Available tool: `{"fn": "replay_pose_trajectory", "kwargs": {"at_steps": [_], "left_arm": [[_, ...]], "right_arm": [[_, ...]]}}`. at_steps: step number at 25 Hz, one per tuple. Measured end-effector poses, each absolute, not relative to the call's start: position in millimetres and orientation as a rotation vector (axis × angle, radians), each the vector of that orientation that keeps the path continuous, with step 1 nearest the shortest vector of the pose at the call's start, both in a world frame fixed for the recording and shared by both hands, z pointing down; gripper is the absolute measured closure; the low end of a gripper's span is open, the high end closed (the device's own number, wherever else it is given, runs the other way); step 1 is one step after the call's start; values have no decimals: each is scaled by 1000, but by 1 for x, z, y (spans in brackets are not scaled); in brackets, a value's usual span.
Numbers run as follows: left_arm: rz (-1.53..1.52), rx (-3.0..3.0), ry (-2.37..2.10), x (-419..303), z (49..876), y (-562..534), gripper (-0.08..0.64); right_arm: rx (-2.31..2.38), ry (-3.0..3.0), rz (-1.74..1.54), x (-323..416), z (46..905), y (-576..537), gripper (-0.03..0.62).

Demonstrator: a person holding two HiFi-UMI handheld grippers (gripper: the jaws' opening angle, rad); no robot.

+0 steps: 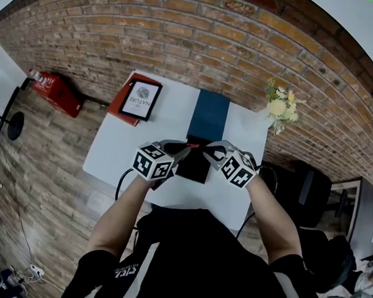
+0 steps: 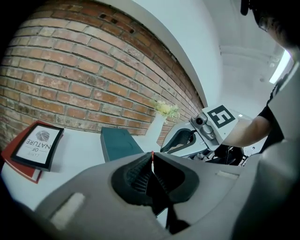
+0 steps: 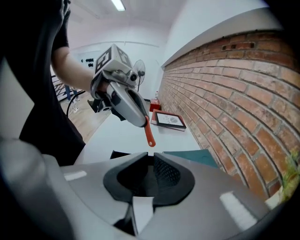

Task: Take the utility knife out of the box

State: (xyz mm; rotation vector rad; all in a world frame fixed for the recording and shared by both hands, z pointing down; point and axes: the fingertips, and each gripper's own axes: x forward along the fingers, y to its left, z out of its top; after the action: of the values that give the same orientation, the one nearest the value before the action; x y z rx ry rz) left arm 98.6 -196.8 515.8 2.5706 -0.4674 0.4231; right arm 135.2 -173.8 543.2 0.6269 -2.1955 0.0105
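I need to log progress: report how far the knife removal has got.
Done: the teal lid lies off the black box. In hand: the left claw is shut on the orange utility knife, which hangs in the air clear of the box. The right claw is shut near the box's edge. Left: probably just setting the knife down on the white table.

head view steeply above table, gripper views low over it, facing each other, sharing brick wall
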Motion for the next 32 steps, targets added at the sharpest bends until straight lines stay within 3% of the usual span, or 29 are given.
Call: {"fn": "replay_pose_trajectory", "kwargs": {"at_steps": [21,28,32], "left_arm": [[288,2709,-535,54,431,-193,543],[186,2724,-596,41,400,-197,543],[195,2726,-671,27,385,-201,543]], "right_arm": [[1065,-2458,280,168,493,-159,520],[1225,-2602,311,181,447,-154,589],[1273,-2627,277,189,422,-151,592]]}}
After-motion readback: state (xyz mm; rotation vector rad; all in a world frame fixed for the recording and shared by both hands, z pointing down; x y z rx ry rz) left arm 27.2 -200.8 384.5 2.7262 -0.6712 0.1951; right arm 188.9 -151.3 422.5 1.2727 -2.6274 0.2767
